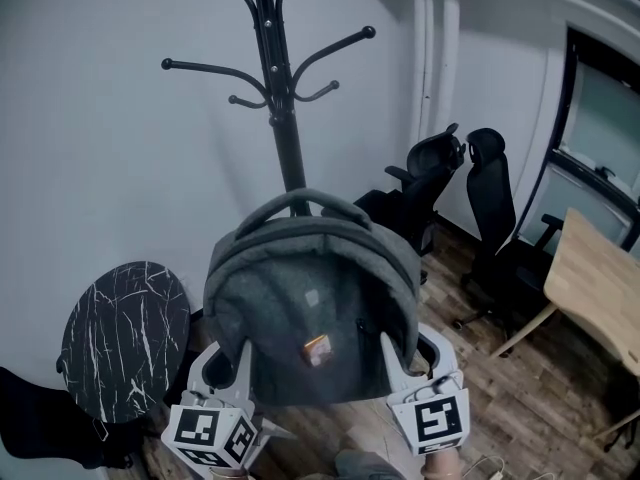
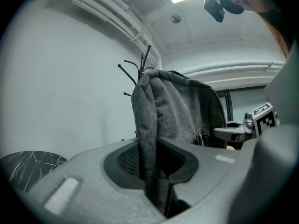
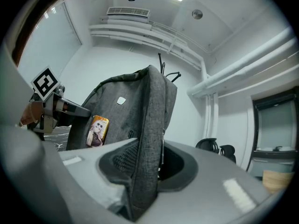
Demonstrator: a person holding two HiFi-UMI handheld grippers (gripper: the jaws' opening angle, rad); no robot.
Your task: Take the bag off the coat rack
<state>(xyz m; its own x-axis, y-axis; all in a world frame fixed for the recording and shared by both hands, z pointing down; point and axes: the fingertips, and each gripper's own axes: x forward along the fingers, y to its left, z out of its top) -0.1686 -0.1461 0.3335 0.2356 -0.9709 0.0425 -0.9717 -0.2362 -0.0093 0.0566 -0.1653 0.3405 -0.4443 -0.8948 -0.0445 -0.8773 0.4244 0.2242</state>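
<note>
A grey fabric backpack (image 1: 312,308) hangs in the air in front of the black coat rack (image 1: 280,78), clear of its hooks. It carries a small orange tag (image 1: 317,348) on its front. My left gripper (image 1: 240,373) is shut on the bag's left edge (image 2: 147,139), the fabric pinched between the pads. My right gripper (image 1: 400,363) is shut on the bag's right edge (image 3: 149,139) in the same way. The bag's top handle (image 1: 300,201) arches upward, free. Each gripper view shows the bag's side rising from its jaws.
A round black marble-patterned side table (image 1: 125,338) stands at lower left beside the wall. Black office chairs (image 1: 470,198) sit at the right, with a wooden desk (image 1: 595,288) beyond. The rack's pole stands just behind the bag. The floor is wood plank.
</note>
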